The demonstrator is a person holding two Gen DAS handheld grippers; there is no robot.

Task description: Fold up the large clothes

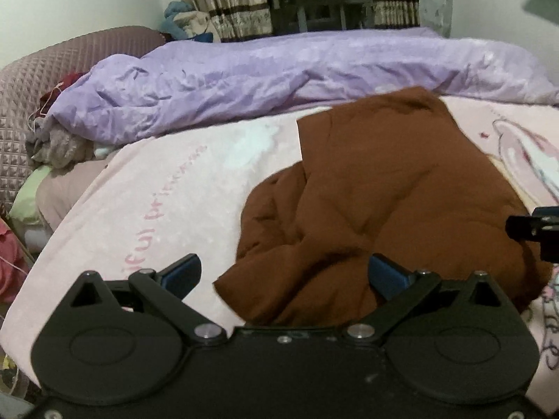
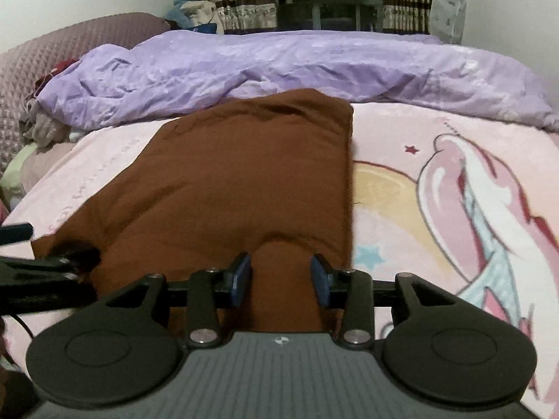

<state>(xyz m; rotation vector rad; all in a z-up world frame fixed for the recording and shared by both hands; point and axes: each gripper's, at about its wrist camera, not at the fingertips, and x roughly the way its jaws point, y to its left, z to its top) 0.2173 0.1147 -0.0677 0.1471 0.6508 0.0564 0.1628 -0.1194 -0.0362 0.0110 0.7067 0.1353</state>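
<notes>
A large brown garment (image 1: 377,202) lies rumpled on the pink blanket (image 1: 157,192); in the right wrist view it (image 2: 244,174) looks partly folded, with a straight right edge. My left gripper (image 1: 284,276) is open, its blue-padded fingers wide apart over the garment's near left corner. My right gripper (image 2: 281,276) has its jaws partly closed around a raised fold of the brown cloth at the near edge. The right gripper's tip shows at the right edge of the left view (image 1: 534,230). The left gripper shows at the left of the right view (image 2: 52,265).
A lilac duvet (image 1: 262,73) is bunched along the far side of the bed. A quilted mauve headboard (image 1: 52,80) stands at the left. Curtains (image 1: 227,0) and a dark window are behind. The pink blanket has a cartoon print (image 2: 454,192) at the right.
</notes>
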